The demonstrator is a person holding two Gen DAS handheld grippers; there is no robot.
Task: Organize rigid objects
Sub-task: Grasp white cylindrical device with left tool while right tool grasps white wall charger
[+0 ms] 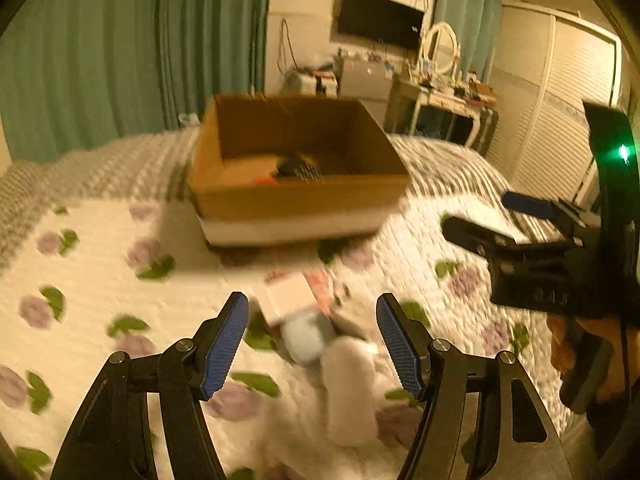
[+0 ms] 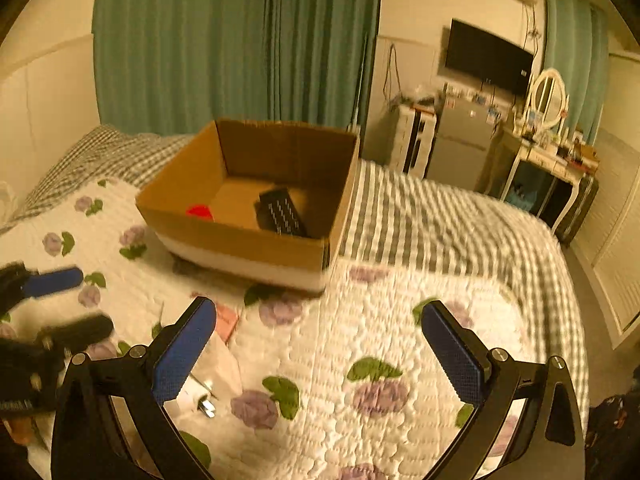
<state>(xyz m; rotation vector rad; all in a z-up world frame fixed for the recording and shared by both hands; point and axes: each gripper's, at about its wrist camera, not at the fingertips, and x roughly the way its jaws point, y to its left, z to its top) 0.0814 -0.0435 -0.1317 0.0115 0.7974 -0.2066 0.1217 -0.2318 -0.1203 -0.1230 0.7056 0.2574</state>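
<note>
An open cardboard box [image 1: 304, 196] stands on the bed; it also shows in the right wrist view [image 2: 240, 236]. Inside lie a black remote-like object [image 2: 282, 212] and a red item [image 2: 199, 211]. My left gripper [image 1: 313, 340] is open and empty, low over a blurred pile: a white box [image 1: 290, 296], a pale blue round thing [image 1: 310, 338] and a white plush shape [image 1: 352, 388]. My right gripper [image 2: 320, 350] is open and empty above the quilt; it also shows in the left wrist view [image 1: 480, 216]. A white plug-like object [image 2: 204, 394] lies by its left finger.
The floral quilt [image 2: 360, 320] covers the near bed, with checked bedding [image 2: 440, 216] beyond. Green curtains [image 2: 224, 40], a wall TV [image 2: 486, 56], a small fridge [image 2: 460, 148], a vanity table with mirror [image 2: 548, 152] and wardrobe doors [image 1: 560, 108] lie behind and to the right.
</note>
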